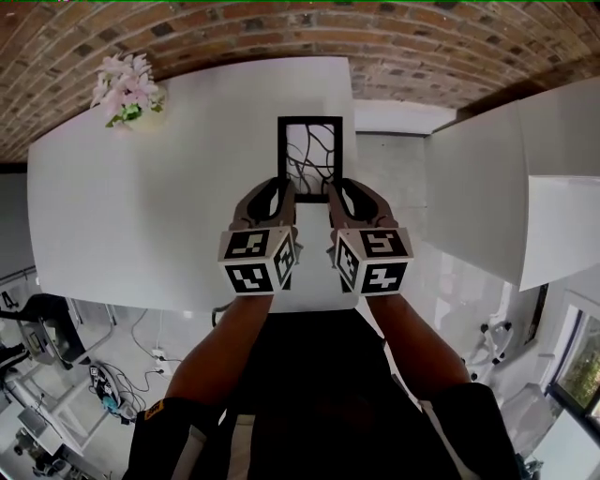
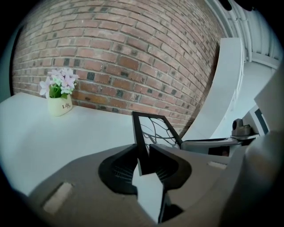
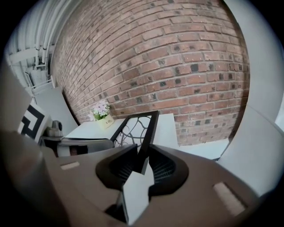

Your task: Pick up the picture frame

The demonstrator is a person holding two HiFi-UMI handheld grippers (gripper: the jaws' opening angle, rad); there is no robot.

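While both grippers clamp it, the picture frame (image 1: 310,153) shows in the head view over the far right part of the white table (image 1: 141,206), a black rectangle with dark branching lines across its pane. The left gripper (image 1: 281,192) pinches the frame's left side bar near its lower end and the right gripper (image 1: 339,192) pinches the right side bar, the two marker cubes close together on the near side. A flower pot (image 1: 127,89) stands at the table's far left corner, well apart from the frame, before a brick wall (image 1: 281,28). From the left gripper view, the left gripper (image 2: 144,155) has its jaws drawn narrow on the frame's black bar (image 2: 141,142), both pads pressing it; the bar's lower corner ends between the jaws with white table (image 2: 66,133) showing beneath. The flower pot (image 2: 59,95) sits far to the left by the wall. From the right gripper view, the right gripper (image 3: 143,159) likewise has its jaws closed narrow on the opposite bar (image 3: 148,133), the frame leaning away to the left, with the flower pot (image 3: 102,115) beyond it.
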